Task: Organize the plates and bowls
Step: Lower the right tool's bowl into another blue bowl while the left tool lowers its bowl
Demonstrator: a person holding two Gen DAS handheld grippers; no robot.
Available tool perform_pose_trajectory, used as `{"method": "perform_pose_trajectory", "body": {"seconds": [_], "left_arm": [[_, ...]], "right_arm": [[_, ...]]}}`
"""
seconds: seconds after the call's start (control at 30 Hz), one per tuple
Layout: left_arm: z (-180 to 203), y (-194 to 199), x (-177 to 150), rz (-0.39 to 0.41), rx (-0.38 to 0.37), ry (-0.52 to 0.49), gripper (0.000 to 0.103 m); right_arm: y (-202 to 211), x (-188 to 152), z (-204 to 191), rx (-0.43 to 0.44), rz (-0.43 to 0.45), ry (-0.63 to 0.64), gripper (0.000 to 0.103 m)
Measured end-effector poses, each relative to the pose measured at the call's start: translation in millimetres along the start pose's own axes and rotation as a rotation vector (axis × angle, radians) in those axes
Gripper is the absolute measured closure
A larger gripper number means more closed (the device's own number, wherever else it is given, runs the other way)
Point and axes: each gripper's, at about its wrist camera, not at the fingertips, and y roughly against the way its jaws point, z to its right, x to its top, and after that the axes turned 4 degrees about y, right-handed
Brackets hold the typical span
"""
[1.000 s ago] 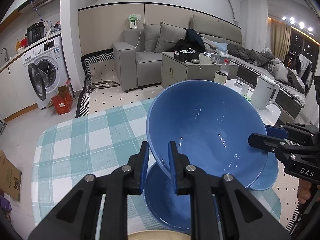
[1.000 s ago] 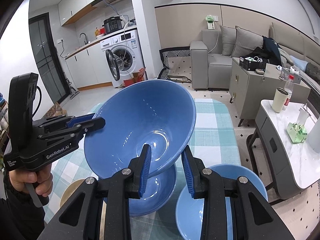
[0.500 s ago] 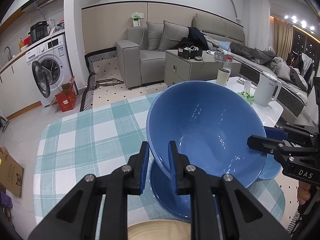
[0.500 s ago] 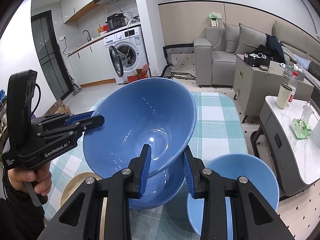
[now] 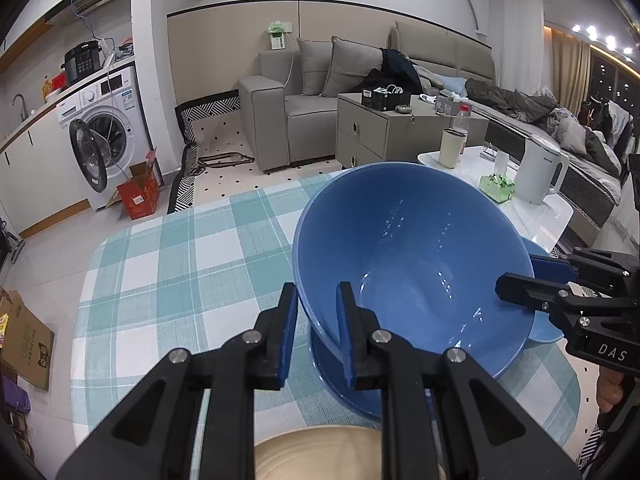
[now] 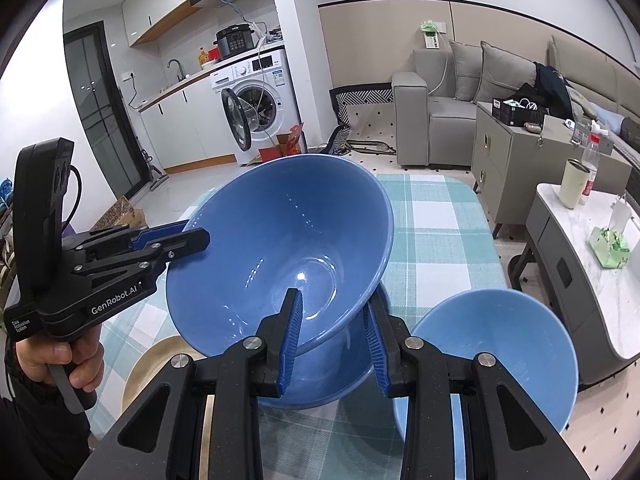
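A large blue bowl (image 5: 412, 264) hangs tilted over the checked tablecloth, carried by both grippers. My left gripper (image 5: 316, 292) is shut on its near left rim, one finger inside and one outside. On the opposite rim my right gripper (image 6: 334, 300) is shut the same way; it also shows in the left wrist view as the right gripper (image 5: 516, 276). Directly beneath sits a second blue bowl (image 6: 320, 380), upright on the cloth. I cannot tell whether the two bowls touch. A third blue bowl (image 6: 500, 352) stands to the right, near the table edge.
A tan plate (image 6: 148, 372) lies on the tablecloth (image 6: 436, 232) close to me, left of the bowls. A white side table (image 6: 580, 240) with a cup, a bottle and a tissue pack stands right of the table. A person's hand (image 6: 64, 364) holds the left gripper.
Both grippers have sunk a little with the held bowl, bringing it closer to the bowl on the table. The grips on the rim are unchanged.
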Motion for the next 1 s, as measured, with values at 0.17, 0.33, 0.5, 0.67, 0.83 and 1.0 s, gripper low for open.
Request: {"method": "perform_pose_trajectory", "body": {"seconds": [0.17, 0.33, 0.5, 0.67, 0.83, 1.0], "left_arm": [[0.1, -3.0, -6.2, -0.013, -0.004, 0.001, 0.086], [1.7, -6.2, -12.0, -0.023, -0.002, 0.002, 0.086], [0.9, -9.1, -16.0, -0.032, -0.006, 0.005, 0.086], [0.2, -12.1, -17.7, -0.039, -0.007, 0.008, 0.086], [-1.3, -15.9, -19.8, -0.045, -0.009, 0.010, 0.086], [-2.5, -21.9, -23.6, -0.060, -0.009, 0.010, 0.086]], "right_arm": [[-6.1, -5.6, 0.7, 0.003, -0.018, -0.003, 0.071], [-10.1, -8.8, 0.4, 0.000, -0.033, -0.003, 0.071], [-12.7, -13.7, -0.4, -0.001, -0.041, -0.004, 0.071], [-16.2, -14.6, -0.3, -0.001, -0.049, -0.003, 0.071], [-19.4, -18.0, -1.7, -0.002, -0.060, -0.003, 0.071], [-21.3, -21.4, -2.9, -0.004, -0.073, -0.002, 0.071]]}}
